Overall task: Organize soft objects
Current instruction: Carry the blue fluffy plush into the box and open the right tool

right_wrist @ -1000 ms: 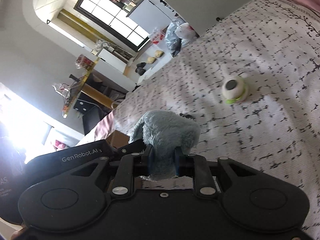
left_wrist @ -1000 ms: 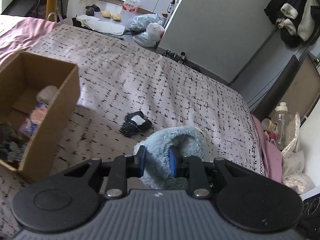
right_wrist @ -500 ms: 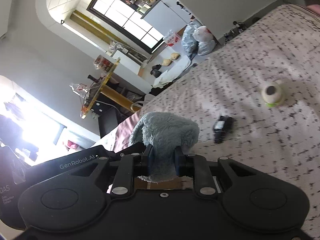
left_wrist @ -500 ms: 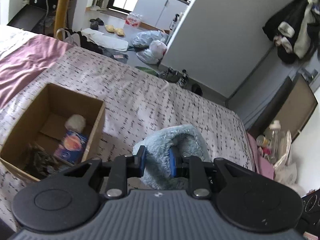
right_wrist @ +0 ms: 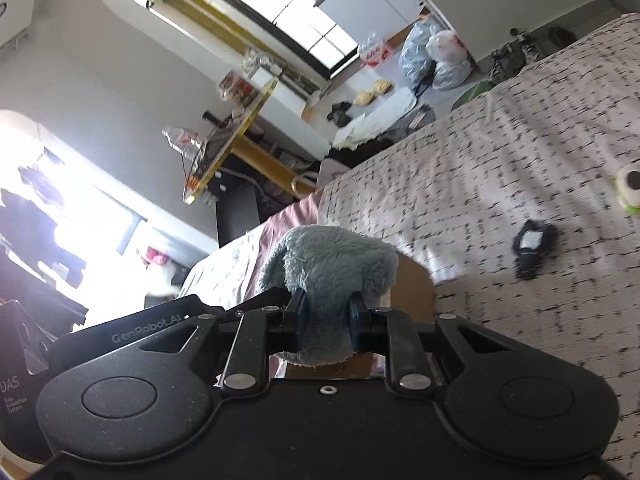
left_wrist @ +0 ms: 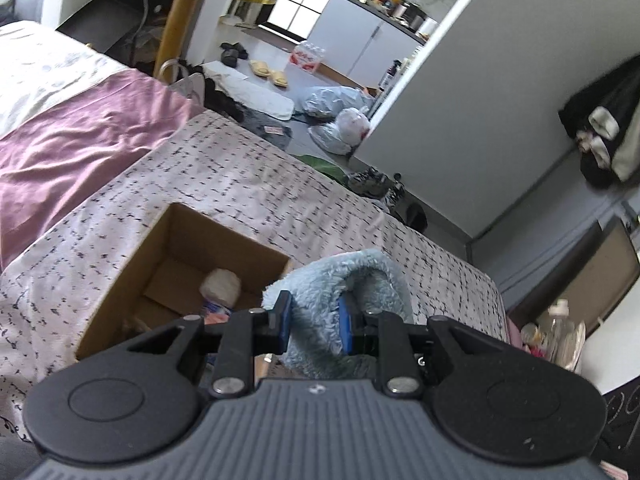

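Both grippers hold one fluffy light-blue cloth [left_wrist: 340, 280]. My left gripper [left_wrist: 316, 322] is shut on it, above the near right edge of an open cardboard box [left_wrist: 160, 248] on the bed. The box holds a white soft ball [left_wrist: 220, 285] and a printed item below it. My right gripper [right_wrist: 326, 316] is shut on the same blue cloth [right_wrist: 328, 264], with the box corner [right_wrist: 412, 284] just behind it. The left gripper's body [right_wrist: 152, 328] shows at the left of the right wrist view.
A small black item [right_wrist: 532, 246] and a white-and-green round toy [right_wrist: 630, 188] lie on the patterned bedspread [right_wrist: 500, 160] to the right. A purple blanket [left_wrist: 80, 140] covers the bed's left. A yellow-legged table [left_wrist: 180, 20], bags and shoes stand beyond the bed's far edge.
Both grippers have carried the blue cloth left toward the box; it now hangs at the box's right edge. The black item has left the left wrist view.
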Action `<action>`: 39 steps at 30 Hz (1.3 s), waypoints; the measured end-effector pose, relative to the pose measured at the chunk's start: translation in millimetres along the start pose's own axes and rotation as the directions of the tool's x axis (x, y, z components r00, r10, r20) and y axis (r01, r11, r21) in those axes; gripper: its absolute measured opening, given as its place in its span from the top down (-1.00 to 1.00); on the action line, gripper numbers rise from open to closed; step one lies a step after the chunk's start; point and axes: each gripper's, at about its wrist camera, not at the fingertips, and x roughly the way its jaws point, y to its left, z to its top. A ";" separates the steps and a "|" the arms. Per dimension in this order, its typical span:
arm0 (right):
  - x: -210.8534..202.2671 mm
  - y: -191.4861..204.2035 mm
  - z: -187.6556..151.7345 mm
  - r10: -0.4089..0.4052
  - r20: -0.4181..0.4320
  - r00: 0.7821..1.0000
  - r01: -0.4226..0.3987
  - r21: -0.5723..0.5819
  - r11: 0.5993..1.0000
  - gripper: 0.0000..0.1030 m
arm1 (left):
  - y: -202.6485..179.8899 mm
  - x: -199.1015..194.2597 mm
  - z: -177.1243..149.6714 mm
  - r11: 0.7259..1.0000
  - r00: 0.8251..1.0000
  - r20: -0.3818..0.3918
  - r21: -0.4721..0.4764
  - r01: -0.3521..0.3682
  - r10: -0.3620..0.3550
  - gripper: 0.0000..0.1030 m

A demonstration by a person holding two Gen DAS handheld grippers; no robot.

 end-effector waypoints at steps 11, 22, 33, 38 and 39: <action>58.0 46.2 -2.6 -0.053 -0.151 0.987 0.039 -0.093 0.995 0.59 | 70.5 4.5 22.6 0.983 1.000 -0.013 -0.182 -0.027 0.025 0.56; 110.1 53.1 -9.6 -0.159 -0.262 0.952 0.122 -0.152 0.981 0.59 | 113.1 28.4 18.9 0.953 0.997 -0.054 -0.295 -0.067 0.054 0.59; 153.0 42.1 -16.6 -0.221 -0.343 0.913 0.179 -0.148 0.973 0.59 | 133.6 49.4 20.0 0.934 0.991 -0.101 -0.338 -0.118 0.089 0.64; 154.9 40.3 -15.9 -0.200 -0.361 0.911 0.165 -0.125 0.978 0.44 | 136.8 52.9 21.8 0.936 0.982 -0.146 -0.314 -0.158 0.116 0.64; 152.6 39.4 -15.2 -0.202 -0.358 0.912 0.169 -0.124 0.978 0.42 | 137.9 53.7 21.4 0.933 0.980 -0.158 -0.319 -0.165 0.119 0.64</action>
